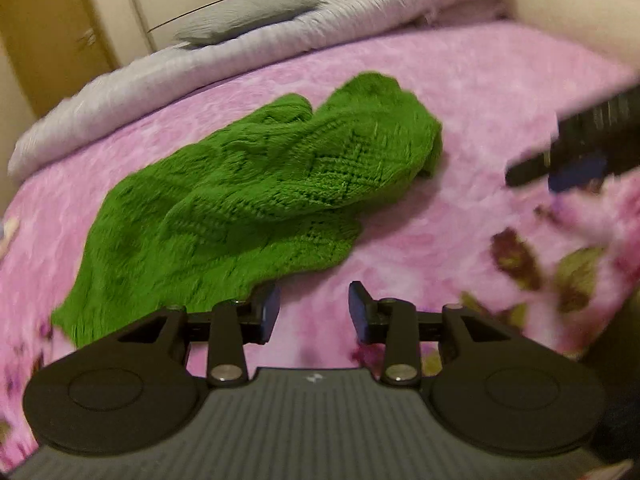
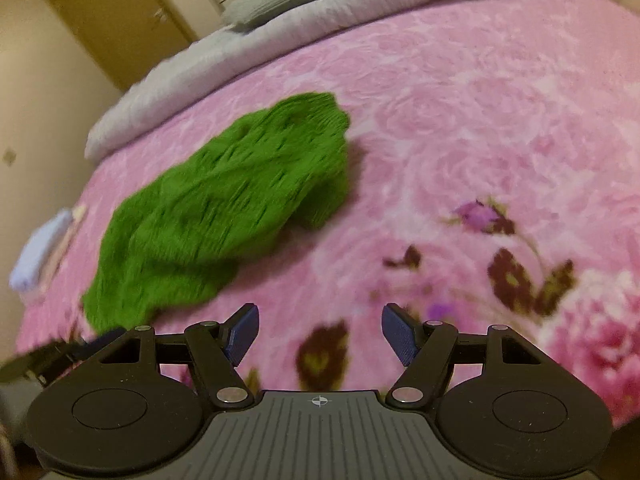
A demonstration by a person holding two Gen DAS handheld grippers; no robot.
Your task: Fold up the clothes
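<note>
A pink floral bedspread [image 1: 460, 92] is seen, its edges cut off. A crumpled green knitted sweater [image 1: 248, 204] is blurred upon it. The left gripper [image 1: 314, 312] and right gripper [image 2: 319, 334] are held spread, empty.

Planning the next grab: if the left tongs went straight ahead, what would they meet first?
Likely the pink blanket, just right of the green sweater; the open left tongs point past its near edge, though blur leaves depth unclear.

Empty, parted left gripper [image 1: 313, 312] hovers beside crumpled green sweater [image 1: 248, 200] on pink blanket [image 1: 460, 92].
</note>
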